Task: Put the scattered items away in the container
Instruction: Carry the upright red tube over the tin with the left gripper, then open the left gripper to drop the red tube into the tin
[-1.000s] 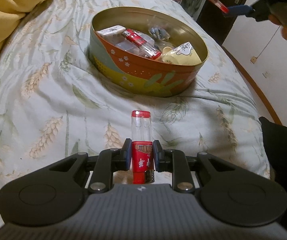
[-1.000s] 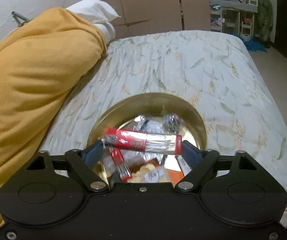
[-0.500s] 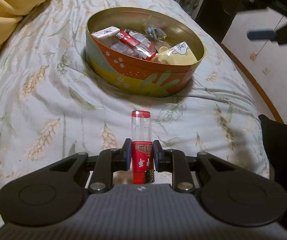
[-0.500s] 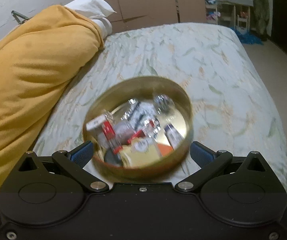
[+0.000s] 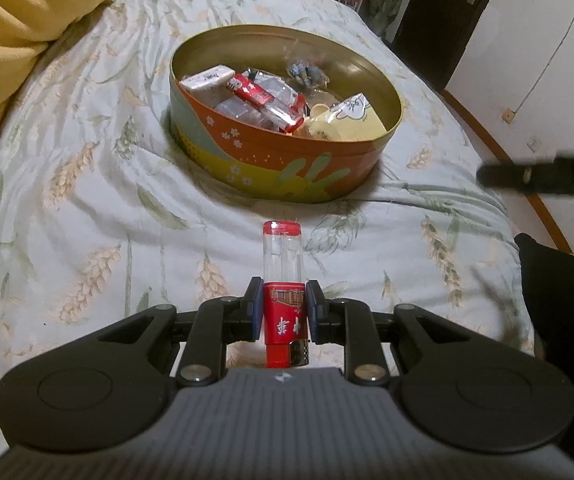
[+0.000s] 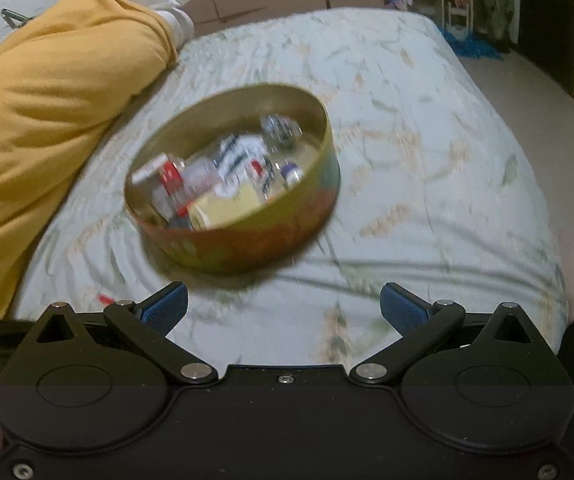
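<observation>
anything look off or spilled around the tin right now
Nothing is spilled. The round tin sits upright on the bedspread with its items inside. The only piece still outside is the red lighter clamped in the left gripper; the right gripper is open and empty.

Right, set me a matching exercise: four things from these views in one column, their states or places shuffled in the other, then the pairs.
1. left gripper
2. right gripper
3. round tin
4. yellow blanket

A. heaped along the bed's edge
B. open, nothing between the fingers
C. shut on a red lighter
D. sitting on the quilt, holding small items

Pairs: 1-C, 2-B, 3-D, 4-A
</observation>
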A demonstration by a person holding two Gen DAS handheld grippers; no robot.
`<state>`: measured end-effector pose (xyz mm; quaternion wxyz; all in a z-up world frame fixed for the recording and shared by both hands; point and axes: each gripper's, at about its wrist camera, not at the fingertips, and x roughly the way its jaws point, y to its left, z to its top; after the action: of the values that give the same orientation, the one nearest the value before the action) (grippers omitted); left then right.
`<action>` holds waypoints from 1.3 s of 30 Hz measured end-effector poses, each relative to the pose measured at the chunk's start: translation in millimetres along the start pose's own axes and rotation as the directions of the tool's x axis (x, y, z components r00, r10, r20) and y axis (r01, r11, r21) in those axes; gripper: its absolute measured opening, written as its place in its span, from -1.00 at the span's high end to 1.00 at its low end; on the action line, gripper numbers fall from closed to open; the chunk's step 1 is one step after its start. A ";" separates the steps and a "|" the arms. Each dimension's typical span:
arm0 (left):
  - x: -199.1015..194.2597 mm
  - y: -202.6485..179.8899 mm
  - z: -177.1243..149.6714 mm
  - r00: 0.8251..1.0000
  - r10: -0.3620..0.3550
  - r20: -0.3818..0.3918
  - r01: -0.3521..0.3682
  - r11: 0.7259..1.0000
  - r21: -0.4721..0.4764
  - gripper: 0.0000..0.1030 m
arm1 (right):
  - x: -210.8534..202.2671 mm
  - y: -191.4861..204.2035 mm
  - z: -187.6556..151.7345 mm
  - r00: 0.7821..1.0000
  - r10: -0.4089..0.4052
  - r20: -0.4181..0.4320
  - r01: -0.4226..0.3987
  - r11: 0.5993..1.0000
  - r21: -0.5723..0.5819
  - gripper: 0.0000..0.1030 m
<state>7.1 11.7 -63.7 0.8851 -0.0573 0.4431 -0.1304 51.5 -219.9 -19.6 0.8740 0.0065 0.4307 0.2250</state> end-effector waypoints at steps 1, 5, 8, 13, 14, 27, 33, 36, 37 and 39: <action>-1.6 -0.2 0.8 1.000 0.001 0.003 -0.001 1.000 0.001 0.52 | 1.6 -2.2 -4.1 1.000 0.002 -0.007 -0.002 1.000 0.008 -1.00; -7.3 -1.2 5.4 1.000 0.007 0.019 -0.007 1.000 0.000 0.52 | 7.8 -7.5 -16.8 1.000 -0.001 -0.031 0.002 1.000 0.021 -1.00; -12.2 -2.5 9.1 0.999 0.010 0.033 -0.010 1.000 0.000 0.52 | 12.2 -8.4 -22.8 0.999 -0.004 -0.044 0.005 1.000 0.017 -1.00; -21.3 -6.1 15.1 0.998 0.016 0.058 -0.017 1.000 0.011 0.52 | 19.8 -8.7 -29.4 0.998 -0.008 -0.055 0.009 1.000 0.016 -1.00; -23.0 -6.8 16.5 0.998 0.018 0.063 -0.018 1.000 0.014 0.52 | 20.9 -8.9 -30.3 0.998 -0.006 -0.057 0.008 1.000 0.019 -1.00; -44.9 -20.5 62.4 0.986 0.038 0.164 -0.050 0.996 0.070 0.52 | 24.6 -12.6 -35.5 0.998 0.054 -0.019 -0.053 0.997 0.061 -1.00; -46.7 -31.0 84.3 0.982 0.043 0.186 -0.066 0.991 0.118 0.52 | 25.0 -14.5 -36.5 0.997 0.079 -0.005 -0.078 0.994 0.076 -1.00; -41.1 -36.9 97.1 0.981 0.043 0.187 -0.071 0.987 0.143 0.52 | 25.3 -15.0 -36.6 0.996 0.090 0.001 -0.090 0.992 0.084 -1.00; -38.1 -38.5 101.8 0.982 0.043 0.185 -0.071 0.987 0.148 0.52 | 25.3 -15.2 -36.7 0.996 0.092 0.004 -0.092 0.992 0.087 -1.00; -31.3 -42.1 111.9 0.982 0.040 0.182 -0.070 0.985 0.160 0.52 | 25.7 -15.4 -36.6 0.995 0.095 0.007 -0.095 0.991 0.092 -1.00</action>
<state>71.0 -21.4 36.8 0.9262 0.0176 0.3510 -0.1365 43.4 -230.2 -65.0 0.8616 0.0674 0.4388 0.2462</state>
